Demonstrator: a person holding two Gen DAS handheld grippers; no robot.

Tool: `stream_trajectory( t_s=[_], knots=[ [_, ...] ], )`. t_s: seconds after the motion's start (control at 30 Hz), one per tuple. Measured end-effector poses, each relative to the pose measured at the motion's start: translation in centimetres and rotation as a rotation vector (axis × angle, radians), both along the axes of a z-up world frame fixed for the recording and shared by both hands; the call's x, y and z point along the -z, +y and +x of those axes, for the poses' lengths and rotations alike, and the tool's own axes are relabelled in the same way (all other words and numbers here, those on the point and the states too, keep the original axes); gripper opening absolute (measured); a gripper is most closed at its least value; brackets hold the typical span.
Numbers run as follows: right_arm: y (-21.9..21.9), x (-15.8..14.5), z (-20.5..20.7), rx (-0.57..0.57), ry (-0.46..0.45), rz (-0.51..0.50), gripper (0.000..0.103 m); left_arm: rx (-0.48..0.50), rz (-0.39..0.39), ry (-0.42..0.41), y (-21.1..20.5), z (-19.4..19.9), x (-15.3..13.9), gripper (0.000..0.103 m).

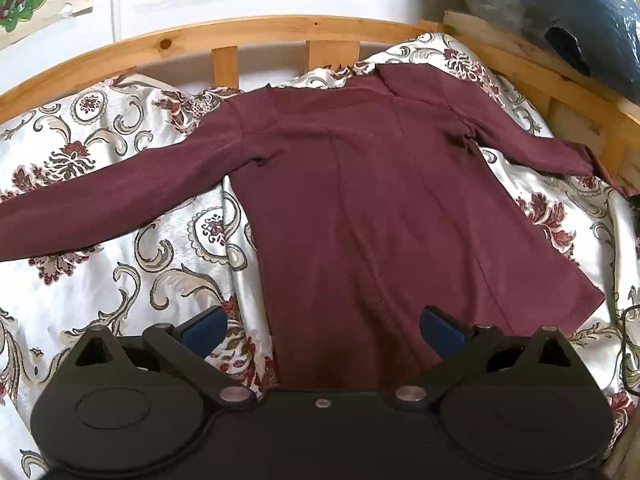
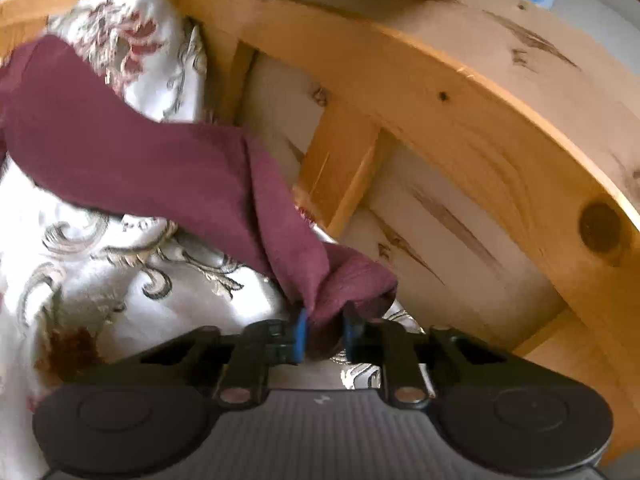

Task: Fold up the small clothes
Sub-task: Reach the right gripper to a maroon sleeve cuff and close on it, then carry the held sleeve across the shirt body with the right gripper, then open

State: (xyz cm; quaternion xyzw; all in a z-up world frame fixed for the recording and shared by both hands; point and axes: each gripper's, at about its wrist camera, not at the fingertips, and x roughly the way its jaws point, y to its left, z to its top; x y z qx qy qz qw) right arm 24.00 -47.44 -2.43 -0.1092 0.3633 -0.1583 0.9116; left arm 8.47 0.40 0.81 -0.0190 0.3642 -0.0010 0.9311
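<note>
My right gripper (image 2: pixel 323 334) pinches the maroon shirt's (image 1: pixel 360 200) sleeve end (image 2: pixel 340 284) by the bed frame (image 2: pixel 440 120); my left gripper (image 1: pixel 322 330) hovers open over its hem, lower centre.

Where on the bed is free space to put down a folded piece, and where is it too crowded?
Free: the floral bedspread between the maroon top's left sleeve and the open left tool. A smaller patch lies past the hem, at the picture's right. Crowded: by the wooden bed rail, where the right tool pinches the other sleeve's cuff.
</note>
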Motion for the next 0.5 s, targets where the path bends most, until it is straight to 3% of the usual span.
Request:
stream_trajectory(
  t_s=[0.23,0.5],
  knots=[
    [1.6,-6.6,-2.9,-0.083,-0.135,0.091,0.007,-0.014,0.033,-0.008,0.6,-0.2,-1.0,0.102],
    [11.0,-15.6,-5.1,-0.406,-0.281,0.298,0.007,-0.089,0.009,0.001,2.9,-0.7,-1.6,0.102]
  ],
)
